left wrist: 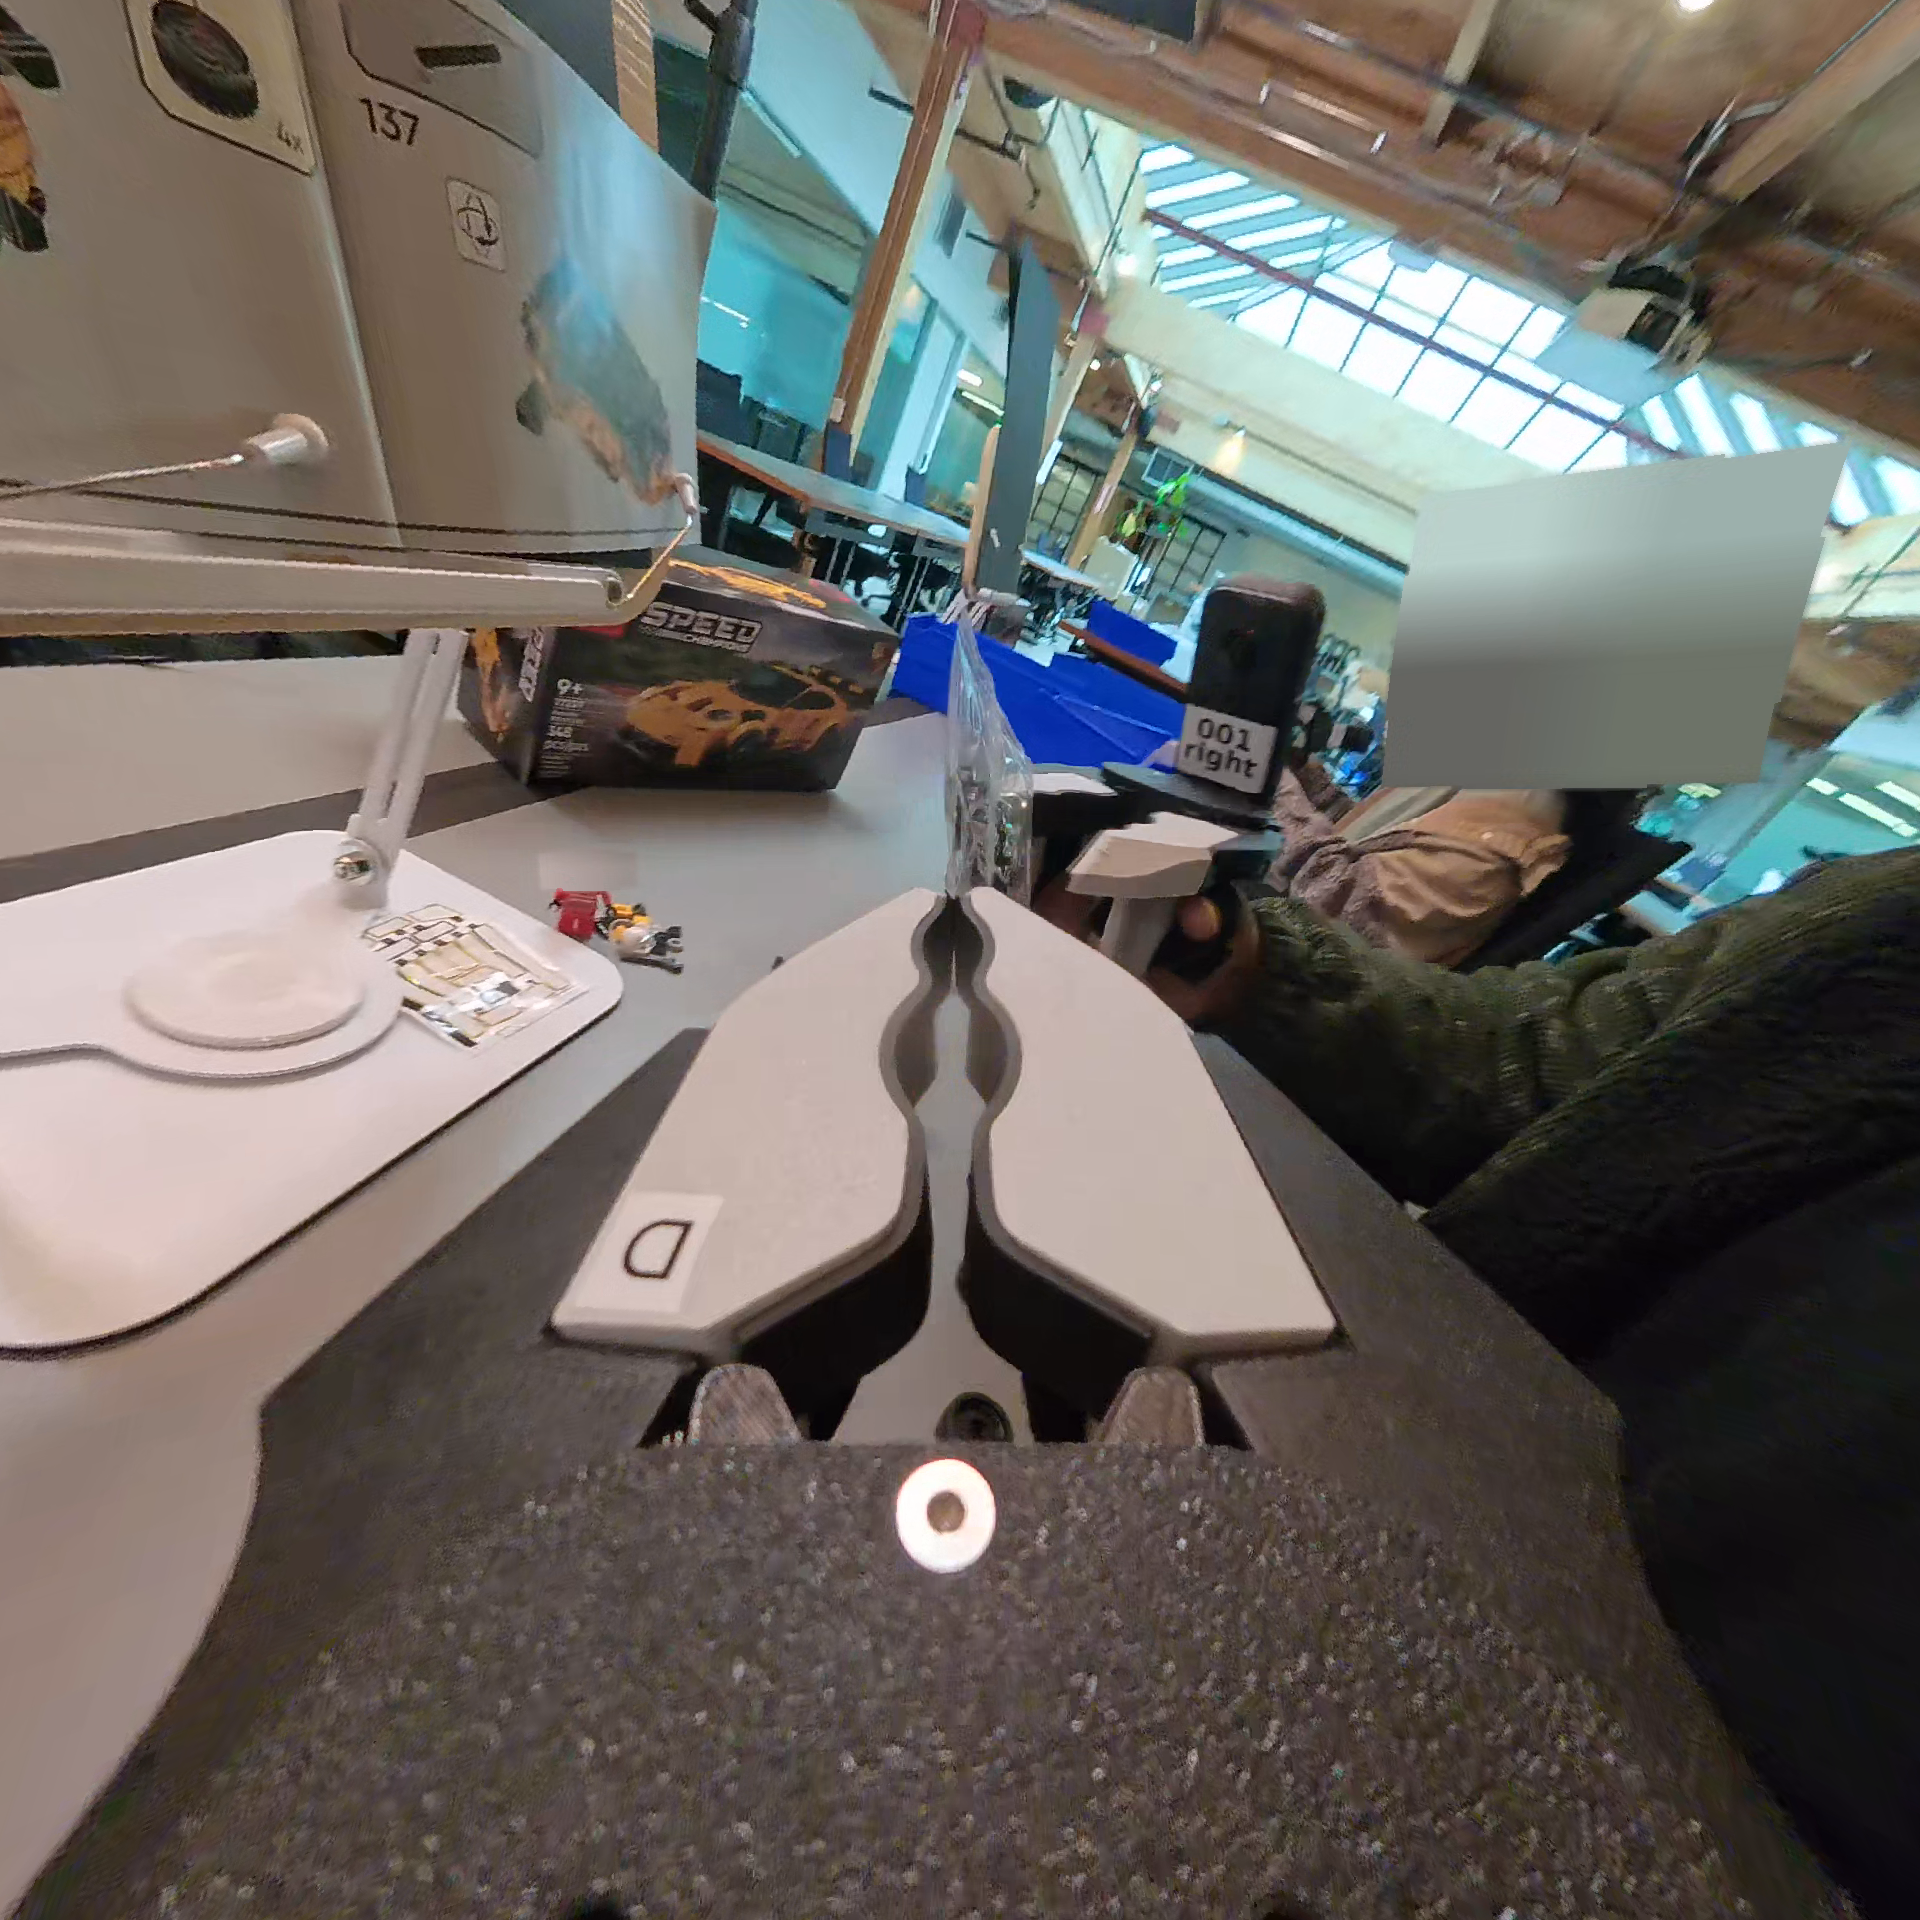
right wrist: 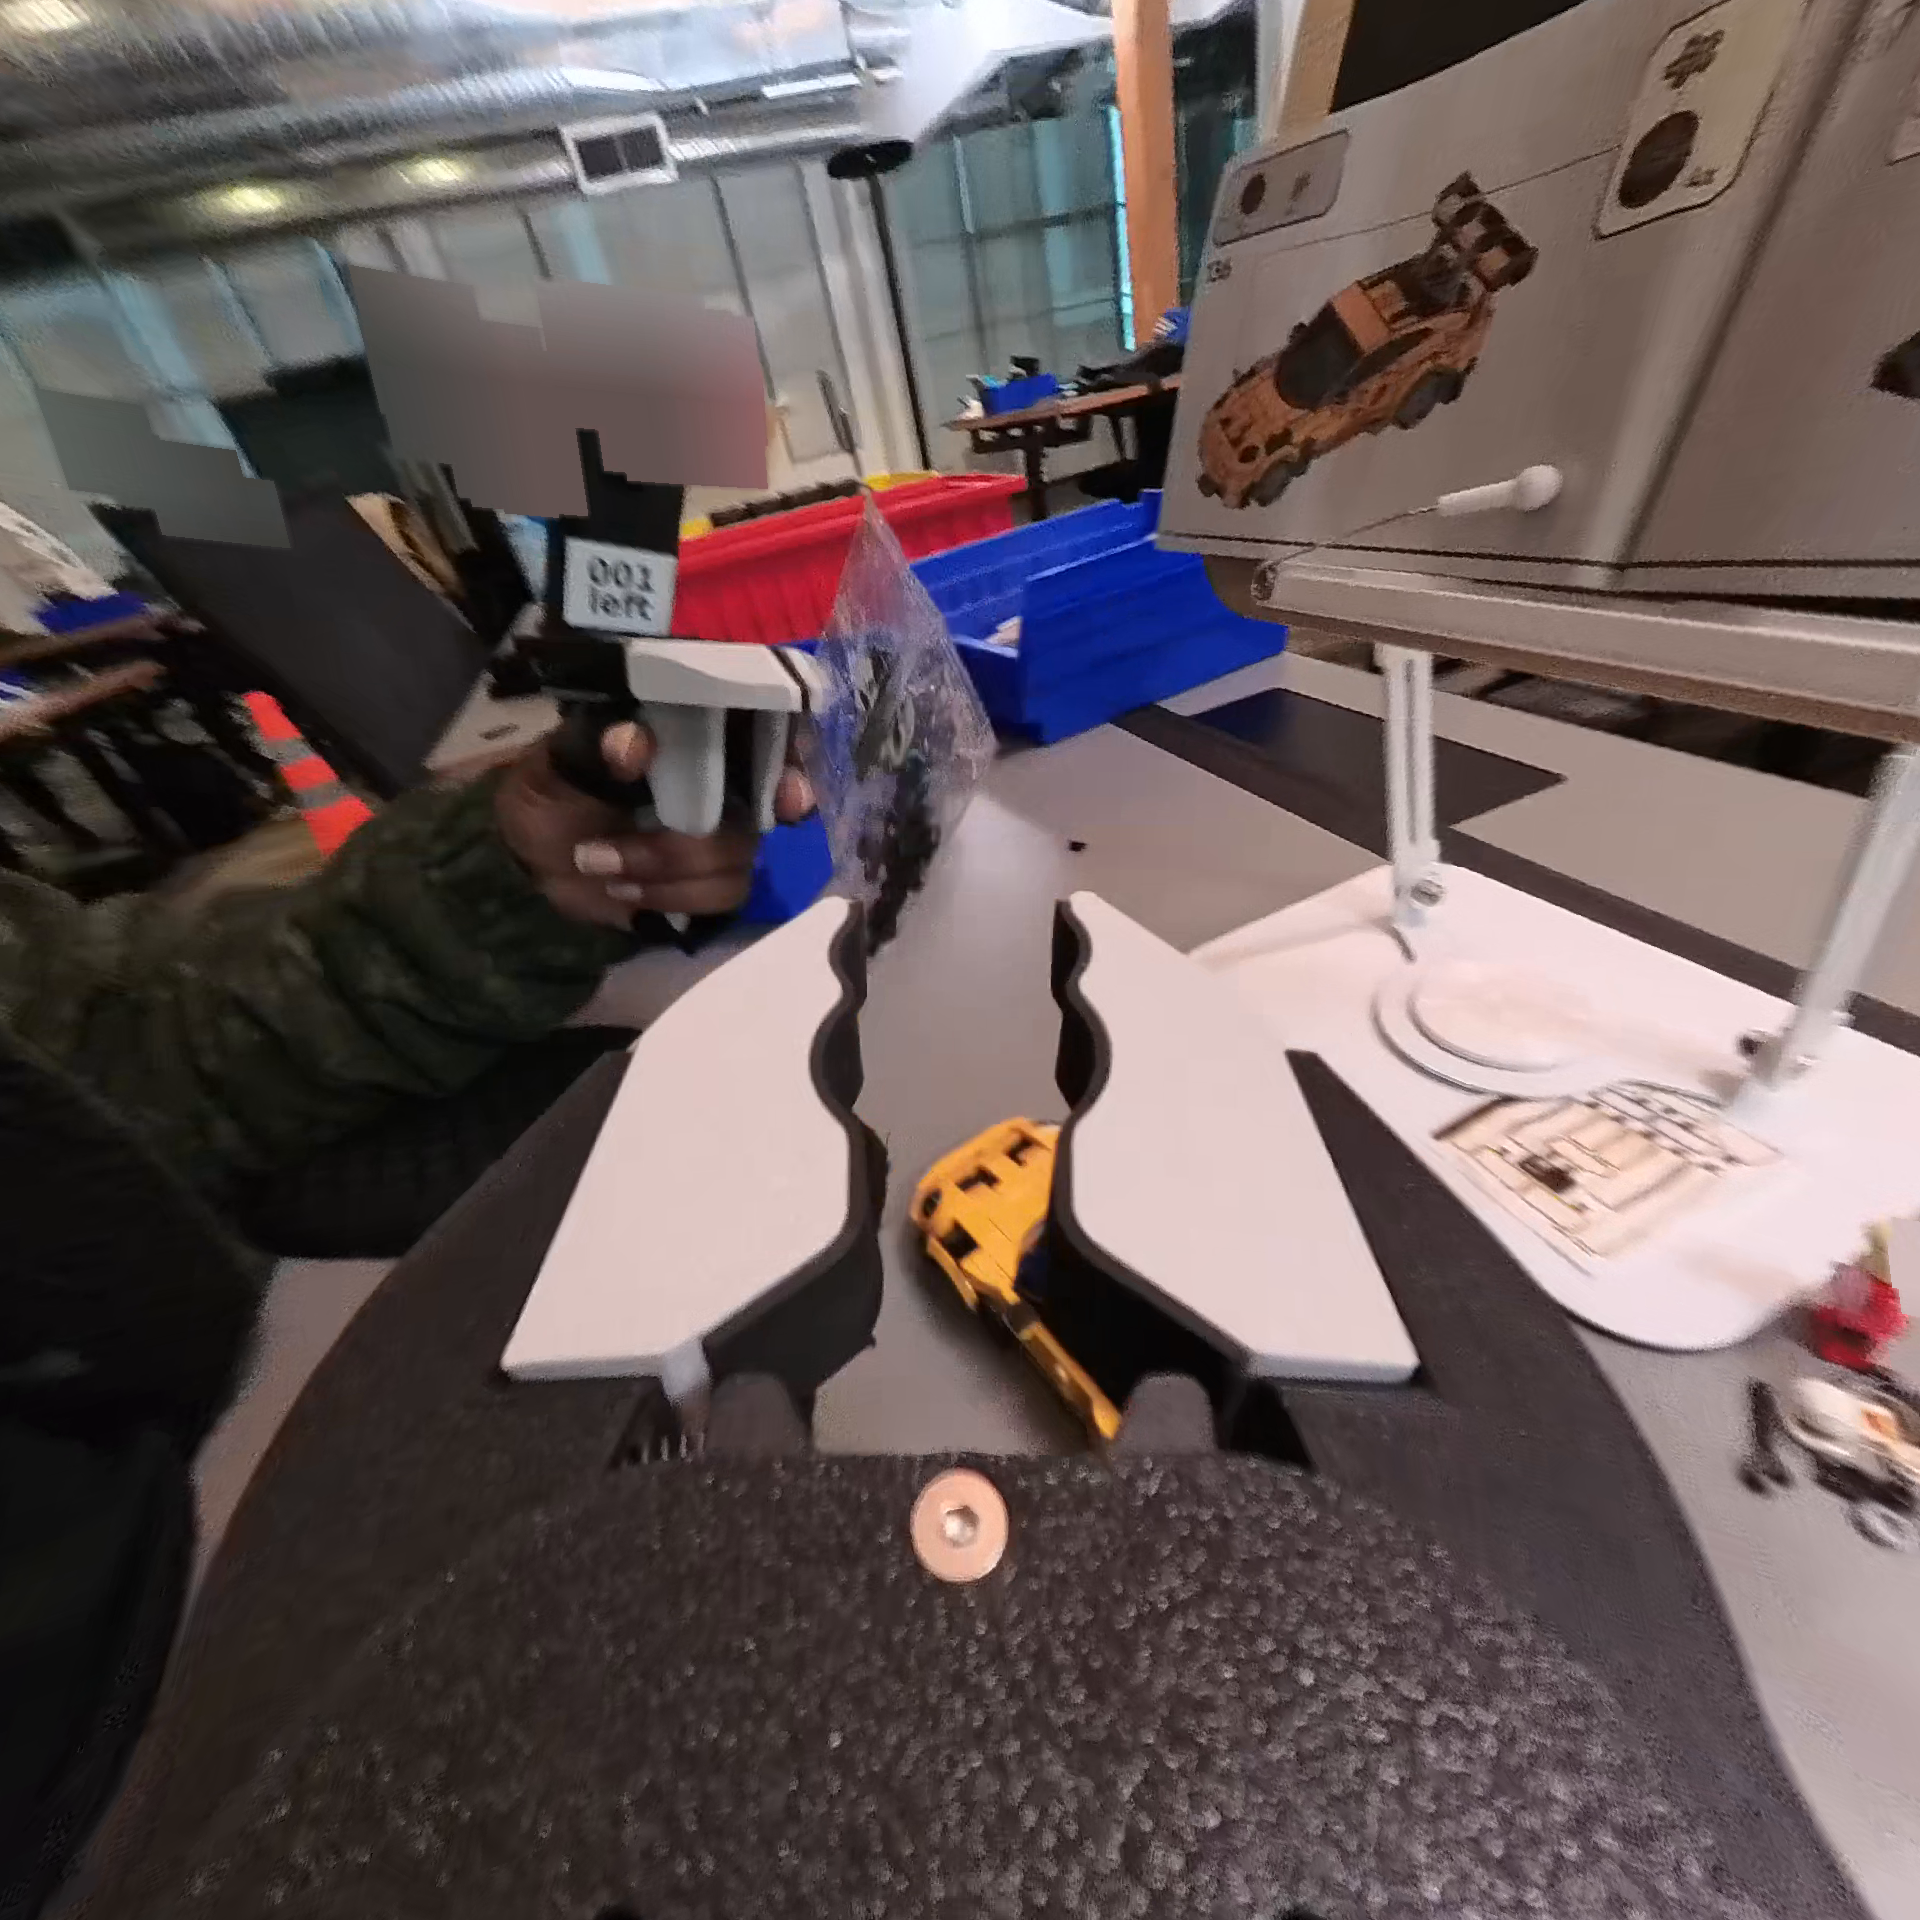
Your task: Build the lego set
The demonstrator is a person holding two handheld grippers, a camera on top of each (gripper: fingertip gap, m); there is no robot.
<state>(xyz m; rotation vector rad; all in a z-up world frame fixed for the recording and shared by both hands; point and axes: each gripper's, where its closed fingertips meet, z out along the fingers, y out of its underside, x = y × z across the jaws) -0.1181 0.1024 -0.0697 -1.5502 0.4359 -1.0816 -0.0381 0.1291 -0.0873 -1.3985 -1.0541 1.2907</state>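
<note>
Clear plastic bag (left wrist: 982,774) pinched in clenched left tongs (left wrist: 951,906) | right tongs (right wrist: 958,914) spread wide, empty

Left tongs (left wrist: 951,906) pinched the lower edge of a bag of parts (left wrist: 982,769), which stood up above the tips. Right tongs (right wrist: 956,914) sat below and just beside the bag, gaping. Partly built car (right wrist: 1003,1236) lay on the surface (right wrist: 1195,842) between the right tongs' fingers. Booklet stand (right wrist: 1475,997) stood right of the right tongs, left of the left tongs. Set box (left wrist: 686,691) lay beyond the left tongs, to their left.
</note>
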